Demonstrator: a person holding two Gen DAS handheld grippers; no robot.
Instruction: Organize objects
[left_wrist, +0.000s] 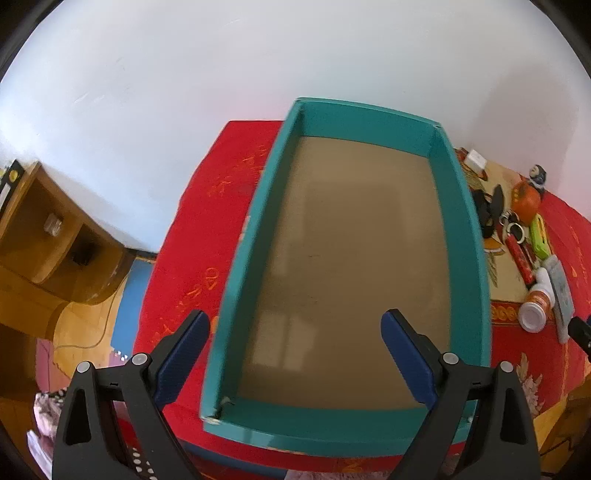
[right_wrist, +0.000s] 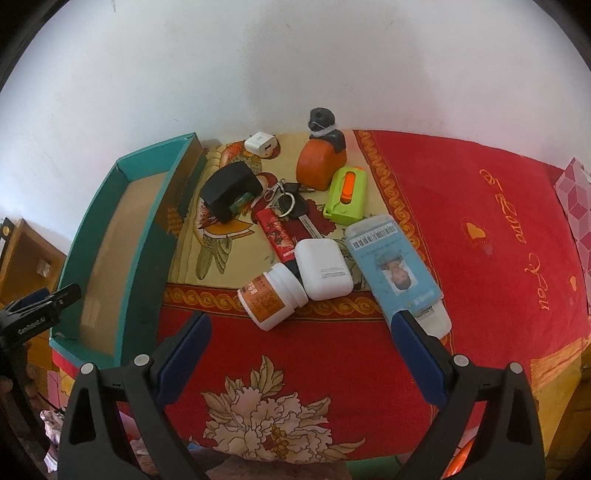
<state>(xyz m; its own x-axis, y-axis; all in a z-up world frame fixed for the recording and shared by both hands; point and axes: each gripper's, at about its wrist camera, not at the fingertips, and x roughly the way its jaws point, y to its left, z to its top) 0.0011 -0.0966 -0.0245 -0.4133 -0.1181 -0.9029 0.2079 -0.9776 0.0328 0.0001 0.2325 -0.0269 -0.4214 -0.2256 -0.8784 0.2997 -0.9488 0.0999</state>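
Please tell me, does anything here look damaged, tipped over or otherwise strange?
Yes. The teal cardboard box has a torn, frayed near-left corner. The white pill bottle with the orange label lies on its side beside the white earbud case. Nothing appears spilled.

Teal box (left_wrist: 460, 206), brown floor; red floral cloth (right_wrist: 461, 206); lime-green case (right_wrist: 345, 199); blue-padded black tongs (right_wrist: 301, 332).

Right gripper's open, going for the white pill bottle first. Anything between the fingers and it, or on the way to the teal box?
Nothing visible: bare cloth separates the right gripper from the pill bottle, and the teal box is empty.
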